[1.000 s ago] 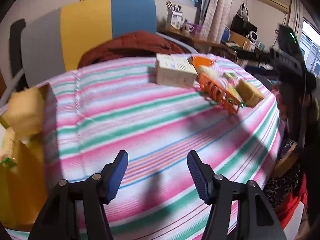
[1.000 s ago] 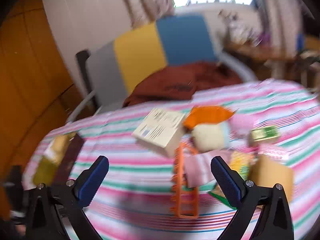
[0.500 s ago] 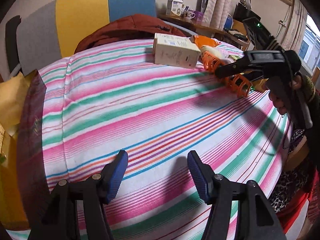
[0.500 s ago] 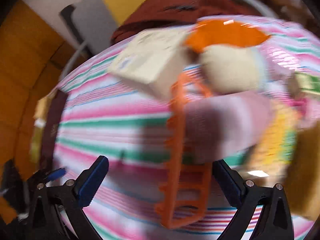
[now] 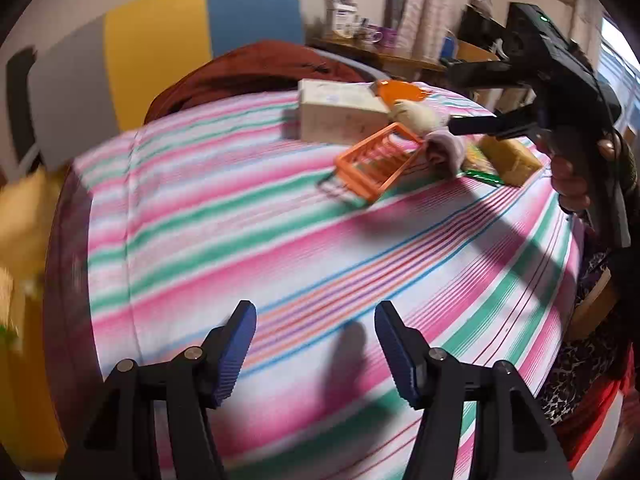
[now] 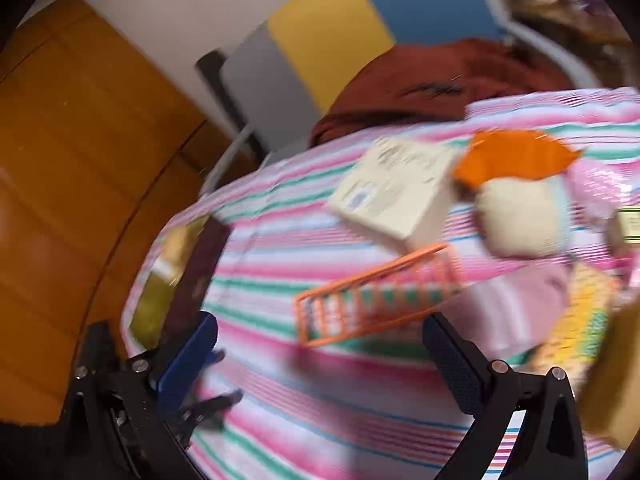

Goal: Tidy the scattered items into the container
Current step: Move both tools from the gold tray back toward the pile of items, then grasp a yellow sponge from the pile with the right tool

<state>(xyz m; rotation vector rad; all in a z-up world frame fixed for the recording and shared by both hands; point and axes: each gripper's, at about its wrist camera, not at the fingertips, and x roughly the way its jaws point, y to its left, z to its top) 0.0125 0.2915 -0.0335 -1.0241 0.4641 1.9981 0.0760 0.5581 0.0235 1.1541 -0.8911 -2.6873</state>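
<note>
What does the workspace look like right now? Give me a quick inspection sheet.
Surface: striped tablecloth on a round table, front half bare.
Job's things: orange slatted rack tilted, one end raised on a pink cloth; cream box, orange bowl, pale soft toy and tan block clustered at the far side.
Clutter: small green-labelled box and a yellow packet, blurred.
Grippers: left gripper jaws open, empty, over bare cloth; right gripper jaws open, empty, close to the rack.
Cables: nothing seen.
Surroundings: chair with a rust-red garment; orange wooden panel.
</note>
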